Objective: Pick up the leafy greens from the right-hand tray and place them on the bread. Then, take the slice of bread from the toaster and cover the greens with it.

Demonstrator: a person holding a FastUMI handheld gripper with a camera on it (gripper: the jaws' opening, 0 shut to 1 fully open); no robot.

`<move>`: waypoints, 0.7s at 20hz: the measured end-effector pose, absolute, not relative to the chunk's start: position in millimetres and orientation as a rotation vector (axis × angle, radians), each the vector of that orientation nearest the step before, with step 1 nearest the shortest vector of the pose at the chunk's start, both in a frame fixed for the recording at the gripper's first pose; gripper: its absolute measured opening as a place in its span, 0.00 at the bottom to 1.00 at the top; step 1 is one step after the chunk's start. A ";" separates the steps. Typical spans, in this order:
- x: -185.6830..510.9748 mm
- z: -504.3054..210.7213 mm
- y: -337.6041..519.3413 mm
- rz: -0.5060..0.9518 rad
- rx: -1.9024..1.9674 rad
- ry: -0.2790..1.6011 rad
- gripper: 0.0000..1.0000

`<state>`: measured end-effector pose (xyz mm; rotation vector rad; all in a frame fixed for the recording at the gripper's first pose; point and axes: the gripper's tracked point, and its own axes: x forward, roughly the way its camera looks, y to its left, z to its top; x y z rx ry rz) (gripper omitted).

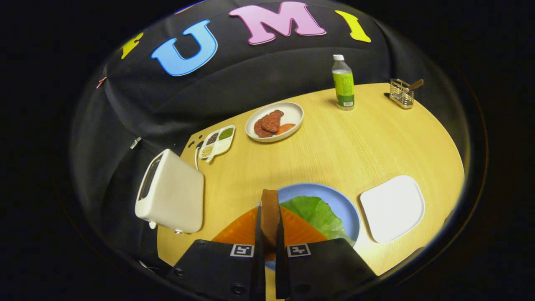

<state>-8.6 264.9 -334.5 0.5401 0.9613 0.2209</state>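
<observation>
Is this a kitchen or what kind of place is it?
Probably a pretend kitchen table set up in a booth for making a sandwich: a toaster, a blue plate with greens, and the gripper shut on a slice of bread.

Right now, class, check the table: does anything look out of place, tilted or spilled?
Nothing is spilled or damaged. The one oddity: the gripper is shut on a bread slice held upright on edge above the leafy greens on the blue plate, rather than flat. The toaster and bottle stand upright.

No readable text (bottle (343,83) label blurred)
</observation>
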 end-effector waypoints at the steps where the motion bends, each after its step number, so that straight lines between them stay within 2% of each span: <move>1: -9.0 -342.1 256.6 0.204 0.537 0.962 0.14; 3: -11.3 -352.1 247.4 0.197 0.539 0.976 0.15; 6: -15.9 -366.8 232.2 0.183 0.483 0.998 0.25; 9: -17.2 -375.1 212.7 0.163 0.354 0.993 0.55; 14: -10.9 -363.4 186.9 0.135 0.249 0.956 0.61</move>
